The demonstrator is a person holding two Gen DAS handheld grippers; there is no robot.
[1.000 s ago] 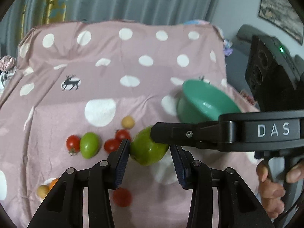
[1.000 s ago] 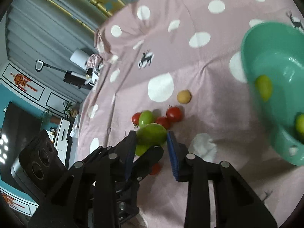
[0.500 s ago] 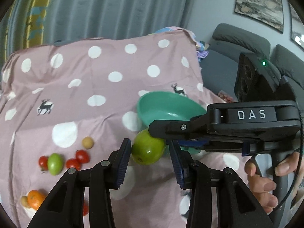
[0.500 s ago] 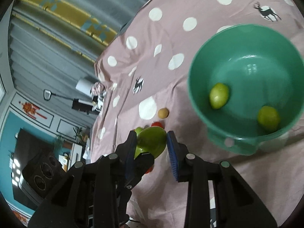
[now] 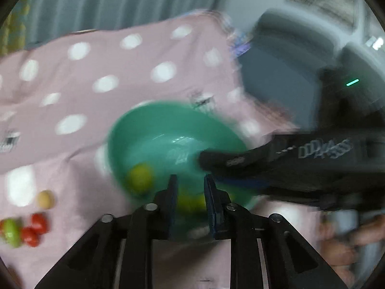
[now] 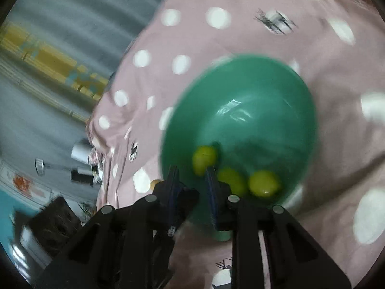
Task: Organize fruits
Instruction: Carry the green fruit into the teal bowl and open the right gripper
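Note:
A green bowl (image 5: 144, 130) stands on the pink spotted cloth (image 5: 72, 96); it also shows in the right wrist view (image 6: 276, 84). Three yellow-green fruits lie in it in the right wrist view: one (image 6: 203, 159), another (image 6: 232, 180) and a third (image 6: 263, 183). My left gripper (image 5: 190, 192) hovers over the bowl's near rim, jaws apart and empty, with a green fruit (image 5: 191, 202) below between them and another (image 5: 139, 178) to the left. My right gripper (image 6: 192, 180) is over the bowl's near edge, jaws apart and empty. Both views are blurred.
Left of the bowl on the cloth lie a small yellow fruit (image 5: 45, 198), red tomatoes (image 5: 36, 226) and a green tomato (image 5: 10, 228). A grey sofa (image 5: 276, 60) stands behind the table at right. The right gripper's body (image 5: 312, 159) crosses the left wrist view.
Both grippers moved from the fruit pile to over the bowl. The large green fruit held between them has been let go and lies in the bowl. Both pairs of jaws are narrower.

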